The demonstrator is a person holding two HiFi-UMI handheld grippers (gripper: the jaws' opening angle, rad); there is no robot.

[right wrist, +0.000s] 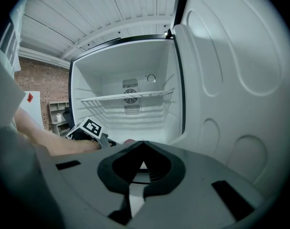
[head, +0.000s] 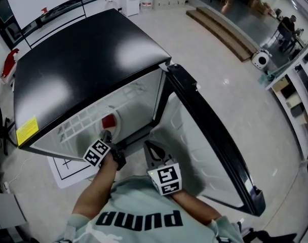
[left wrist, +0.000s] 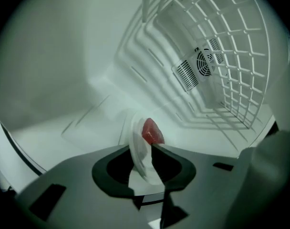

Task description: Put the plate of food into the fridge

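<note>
Left tongs sit loose around the plate of red food inside the fridge; pull them straight back so nothing tips; right tongs are clenched, empty

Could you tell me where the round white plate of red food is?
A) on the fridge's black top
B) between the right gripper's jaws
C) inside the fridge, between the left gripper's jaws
C: the round white plate stands between the left gripper's jaws, inside the white fridge.
</note>
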